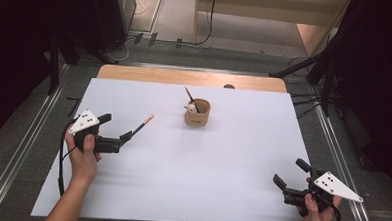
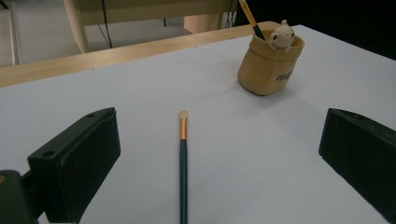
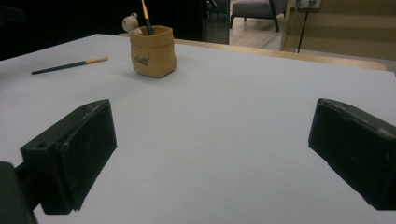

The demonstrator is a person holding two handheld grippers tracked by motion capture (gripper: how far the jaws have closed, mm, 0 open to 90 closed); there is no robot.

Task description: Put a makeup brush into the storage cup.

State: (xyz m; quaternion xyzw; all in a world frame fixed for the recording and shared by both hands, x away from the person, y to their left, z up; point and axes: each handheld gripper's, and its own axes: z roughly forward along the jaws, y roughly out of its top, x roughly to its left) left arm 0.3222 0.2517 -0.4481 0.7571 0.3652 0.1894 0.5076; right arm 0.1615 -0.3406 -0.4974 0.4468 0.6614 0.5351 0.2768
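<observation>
Loose brush (image 1: 144, 123) flat on white worktop (image 1: 221, 181), left of the tan cup (image 1: 197, 113), between the gaping jaws of left gripper (image 1: 117, 132); right gripper (image 1: 291, 175) likewise agape, far right; risk: thin handle rolling from closing jaws.

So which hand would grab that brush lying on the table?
Probably the left. The left gripper is open right by the brush, which lies between its jaws in the left gripper view. The right gripper sits open at the far corner, well away from it.
</observation>
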